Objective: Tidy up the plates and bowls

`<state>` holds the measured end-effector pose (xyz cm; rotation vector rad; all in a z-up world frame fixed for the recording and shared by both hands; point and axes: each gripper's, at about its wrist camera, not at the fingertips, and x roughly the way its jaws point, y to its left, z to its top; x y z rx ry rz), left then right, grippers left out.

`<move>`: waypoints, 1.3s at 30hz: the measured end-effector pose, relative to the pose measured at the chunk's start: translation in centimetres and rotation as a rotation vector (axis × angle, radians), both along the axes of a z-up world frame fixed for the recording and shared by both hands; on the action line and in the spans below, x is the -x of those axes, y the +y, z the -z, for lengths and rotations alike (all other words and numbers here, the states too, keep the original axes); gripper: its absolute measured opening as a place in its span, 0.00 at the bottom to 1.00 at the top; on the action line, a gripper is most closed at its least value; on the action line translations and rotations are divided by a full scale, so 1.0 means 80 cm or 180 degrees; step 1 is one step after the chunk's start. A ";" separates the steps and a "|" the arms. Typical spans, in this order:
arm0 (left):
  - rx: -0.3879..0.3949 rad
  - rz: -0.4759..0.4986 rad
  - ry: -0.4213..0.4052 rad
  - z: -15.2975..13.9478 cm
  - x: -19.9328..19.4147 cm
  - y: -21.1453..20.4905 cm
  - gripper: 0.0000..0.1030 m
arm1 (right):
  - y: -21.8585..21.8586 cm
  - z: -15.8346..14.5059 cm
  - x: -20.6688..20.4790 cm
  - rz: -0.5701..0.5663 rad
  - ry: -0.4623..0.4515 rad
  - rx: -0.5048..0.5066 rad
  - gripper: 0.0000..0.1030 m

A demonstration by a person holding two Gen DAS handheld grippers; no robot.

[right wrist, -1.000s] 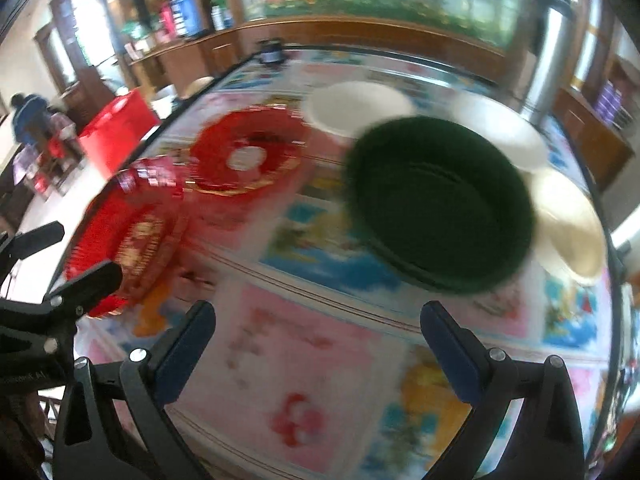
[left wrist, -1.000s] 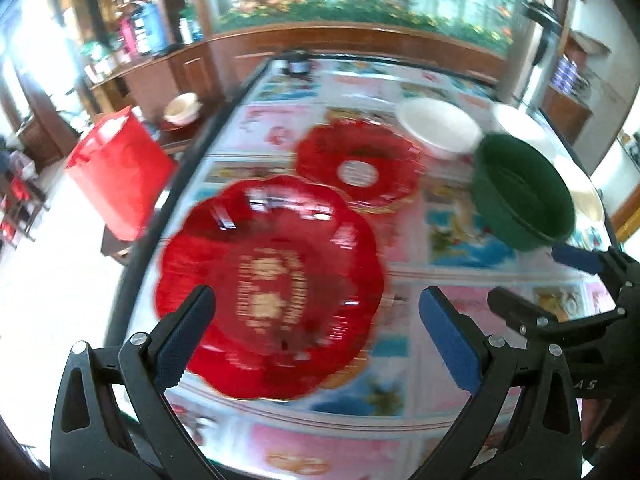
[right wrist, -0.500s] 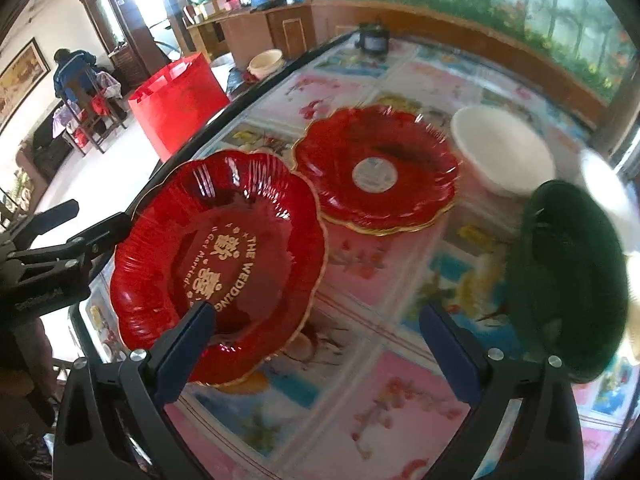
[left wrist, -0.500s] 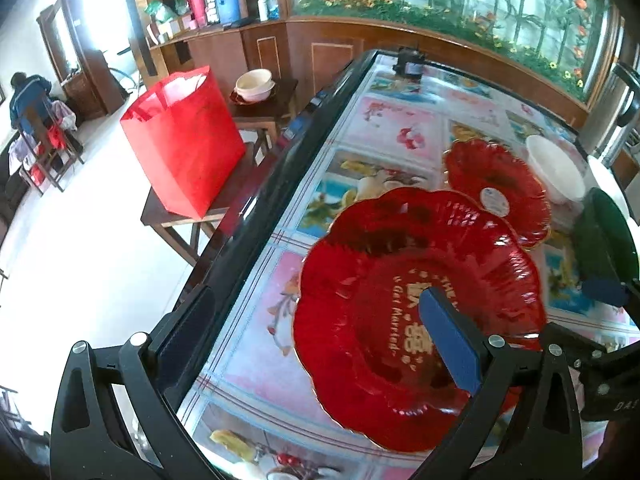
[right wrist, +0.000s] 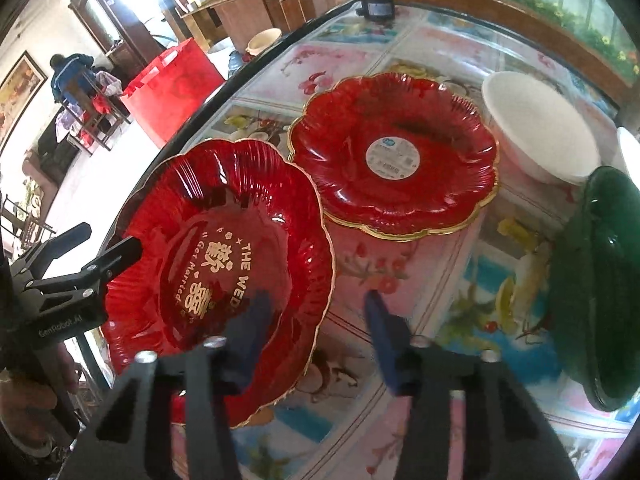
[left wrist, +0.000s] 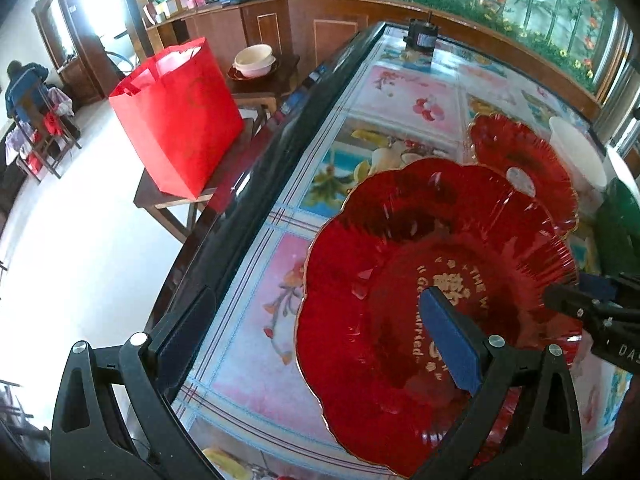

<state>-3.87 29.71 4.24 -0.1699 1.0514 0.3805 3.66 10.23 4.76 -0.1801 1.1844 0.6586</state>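
Since half a second ago our right gripper (right wrist: 316,320) has narrowed its jaws and come down over the near rim of the wedding plate (right wrist: 216,272), one pad over the plate's gold-edged lip and the other over the table (right wrist: 400,52) just beside it; motion blur hides whether the pads have met the rim, so we cannot tell if it is pinching yet. Our left gripper (left wrist: 320,332) is spread wide, one finger over the table's dark edge and the other above the plate's printed centre, and it holds nothing. We judge this as the start of a pickup: the right side looks set to take the wedding plate so it can be stacked on the second red plate (right wrist: 396,156), which lies just beyond it with a round sticker in its middle. The right wrist view shows the whole layout that the left one crops: the white bowl (right wrist: 540,132) past the second plate and the green bowl (right wrist: 600,280) at the far right. The left wrist view alone shows the red bag (left wrist: 176,116) on a side table (left wrist: 160,200) beside the main one.
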 end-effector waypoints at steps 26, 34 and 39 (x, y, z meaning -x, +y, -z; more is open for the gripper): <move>0.0477 -0.0139 0.0043 -0.007 0.003 0.026 0.31 | 0.012 -0.025 0.032 -0.0281 -0.0299 0.0056 0.15; 0.0396 -0.0158 -0.0140 -0.048 0.024 0.046 0.31 | 0.033 -0.053 0.051 -0.0380 -0.0480 -0.0033 0.18; 0.0301 -0.0177 -0.0149 -0.045 0.029 0.054 0.31 | 0.050 -0.058 0.059 -0.0425 -0.0595 -0.0010 0.19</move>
